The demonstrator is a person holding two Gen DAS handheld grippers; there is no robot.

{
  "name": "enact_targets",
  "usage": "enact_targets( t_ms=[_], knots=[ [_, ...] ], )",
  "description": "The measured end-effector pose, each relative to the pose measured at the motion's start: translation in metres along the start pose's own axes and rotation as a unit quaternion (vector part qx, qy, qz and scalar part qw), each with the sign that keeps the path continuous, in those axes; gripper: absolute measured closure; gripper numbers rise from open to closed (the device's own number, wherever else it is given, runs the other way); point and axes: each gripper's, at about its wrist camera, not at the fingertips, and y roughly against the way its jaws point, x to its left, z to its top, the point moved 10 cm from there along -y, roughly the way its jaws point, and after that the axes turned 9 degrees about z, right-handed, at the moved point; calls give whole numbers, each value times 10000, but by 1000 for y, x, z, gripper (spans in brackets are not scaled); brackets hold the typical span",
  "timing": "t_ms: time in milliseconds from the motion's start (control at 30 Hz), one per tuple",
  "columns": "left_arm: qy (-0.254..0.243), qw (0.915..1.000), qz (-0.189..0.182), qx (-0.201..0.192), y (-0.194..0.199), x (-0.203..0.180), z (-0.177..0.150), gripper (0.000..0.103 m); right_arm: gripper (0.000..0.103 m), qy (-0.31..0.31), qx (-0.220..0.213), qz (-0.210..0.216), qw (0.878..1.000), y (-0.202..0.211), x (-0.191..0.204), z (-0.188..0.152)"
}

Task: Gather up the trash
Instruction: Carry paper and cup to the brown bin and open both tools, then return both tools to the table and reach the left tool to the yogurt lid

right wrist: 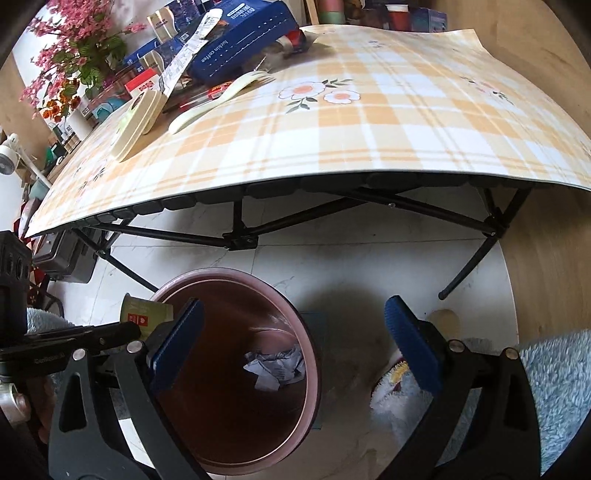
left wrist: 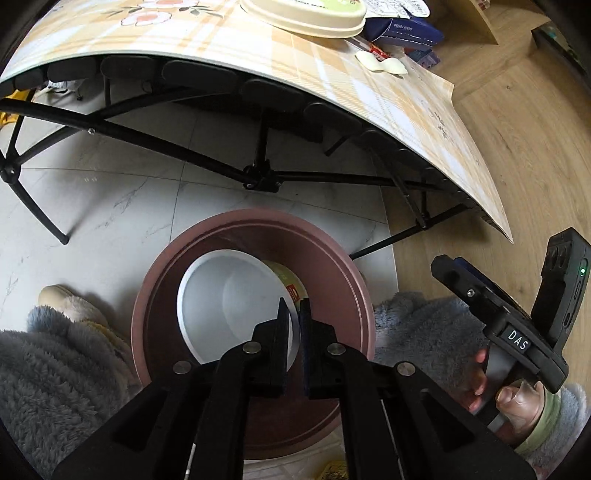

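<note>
1. Left wrist view: We see our left hand-held gripper [left wrist: 294, 325] in the lower middle of the frame. Its two pads are pinched tight on the thin rim of a paper cup [left wrist: 236, 299]. We think the cup is held by its edge so it can hang right over the pink bin [left wrist: 251, 332] and fall in when we let go. The cup's white inside faces us. The bin stands on the floor in front of the table [left wrist: 332, 92]. At the top of the frame more trash waits on the table: a cream lid [left wrist: 306, 16] and a cream spoon [left wrist: 380, 64].

2. Right wrist view: Our right hand-held gripper [right wrist: 293, 343] is wide open, with nothing between its blue pads. It hangs over the same bin, low in the frame. We guess it is open because its job here is done. Crumpled paper [right wrist: 275, 365] lies at the bottom of the bin. The green cup [right wrist: 146, 315] peeks in at the left, beside the bin's rim.
</note>
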Motion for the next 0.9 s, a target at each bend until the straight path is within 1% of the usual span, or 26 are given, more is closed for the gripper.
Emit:
enact_targets(
  t_ms=[33,67,100,133,167,200,233,300,367,400,467,500,567,633,700,767,833,900],
  knots=[
    [0,10000,19,1,0,0,0,91,7,-2,5,1,10000,0,0,0],
    [3,10000,10,-3,0,-1,0,80,7,1,12,3,10000,-1,0,0],
    [16,10000,13,-33,2,0,1,72,7,5,15,8,10000,-1,1,-1],
    [34,10000,41,-69,3,0,2,57,7,8,17,14,10000,-1,1,0],
    [64,9998,82,-140,5,1,4,49,7,6,20,28,10000,-1,1,0],
    [116,9996,109,-249,10,4,7,47,7,2,19,38,10000,-2,2,0],
    [161,9993,117,-314,12,6,9,42,7,-3,17,45,10000,-2,2,0],
    [271,9984,176,-470,19,12,13,34,6,-15,13,51,10000,-2,1,0],
    [372,9965,252,-705,31,16,18,28,6,-23,2,61,10000,-2,2,0],
    [410,9948,283,-887,40,18,21,26,6,-16,-7,69,10000,-1,2,0],
    [449,9908,431,-1205,54,22,28,17,6,33,-64,153,9999,0,6,2],
    [469,9878,531,-1386,62,24,32,16,6,76,-97,191,9997,1,8,5],
    [499,9788,781,-1828,83,29,40,12,6,204,-141,115,9996,5,11,9],
    [489,9691,988,-2209,102,30,47,11,6,331,-220,51,9992,12,14,14],
    [409,9620,1101,-2464,114,28,51,11,6,424,-415,151,9981,24,19,21],
    [221,9527,1263,-2757,130,24,57,11,6,402,-520,212,9976,32,21,28],
    [13,9442,1378,-2993,145,20,64,10,6,332,-597,167,9975,39,19,35],
    [-145,9388,1425,-3134,153,14,70,10,6,272,-676,69,9973,46,16,44]
  ],
)
